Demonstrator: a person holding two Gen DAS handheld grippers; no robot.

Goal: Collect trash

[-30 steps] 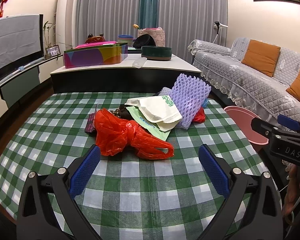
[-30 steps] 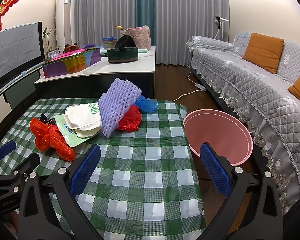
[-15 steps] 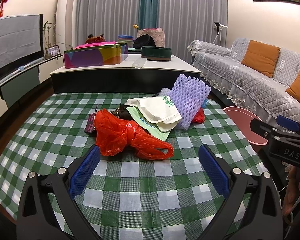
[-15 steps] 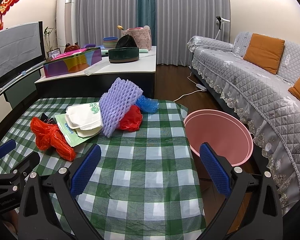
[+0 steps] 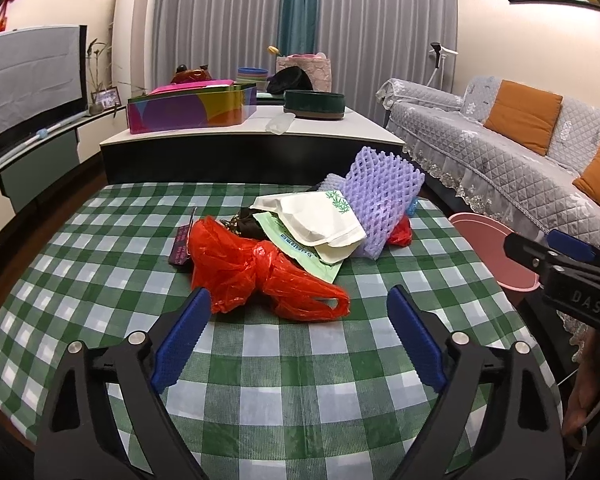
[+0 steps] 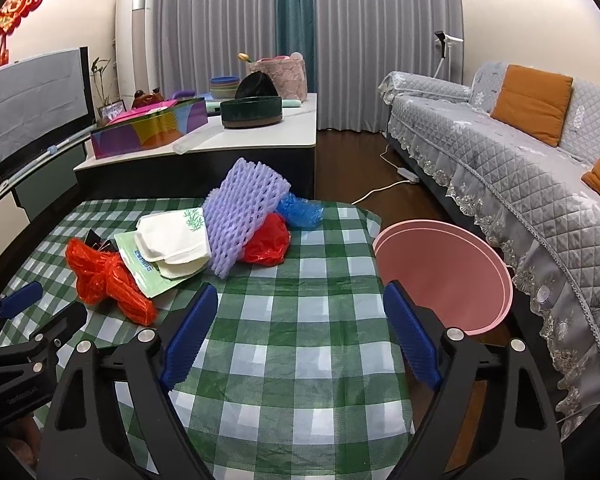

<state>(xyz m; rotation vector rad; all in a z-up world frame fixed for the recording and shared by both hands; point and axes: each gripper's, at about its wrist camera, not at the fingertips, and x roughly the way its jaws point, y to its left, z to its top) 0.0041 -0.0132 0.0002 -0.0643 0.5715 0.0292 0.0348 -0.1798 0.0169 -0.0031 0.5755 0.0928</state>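
A pile of trash lies on the green checked tablecloth point(image 5: 260, 360): a red plastic bag point(image 5: 256, 272), a white paper bag point(image 5: 320, 222), a green printed sheet point(image 5: 296, 246), a purple foam net point(image 5: 384, 204), a smaller red bag point(image 6: 266, 240) and a blue plastic wad point(image 6: 300, 210). A pink bin point(image 6: 440, 272) stands on the floor right of the table. My left gripper point(image 5: 298, 332) is open and empty, just short of the red bag. My right gripper point(image 6: 300, 328) is open and empty, above the table's right part, near the bin.
A low white-topped cabinet point(image 5: 252, 132) behind the table carries a colourful box point(image 5: 192, 110) and a dark green bowl point(image 5: 314, 104). A grey sofa point(image 6: 520, 160) with orange cushions runs along the right. A dark card point(image 5: 180, 244) lies left of the red bag.
Both grippers have barely shifted; the views stay almost the same. Nothing on the table has moved.
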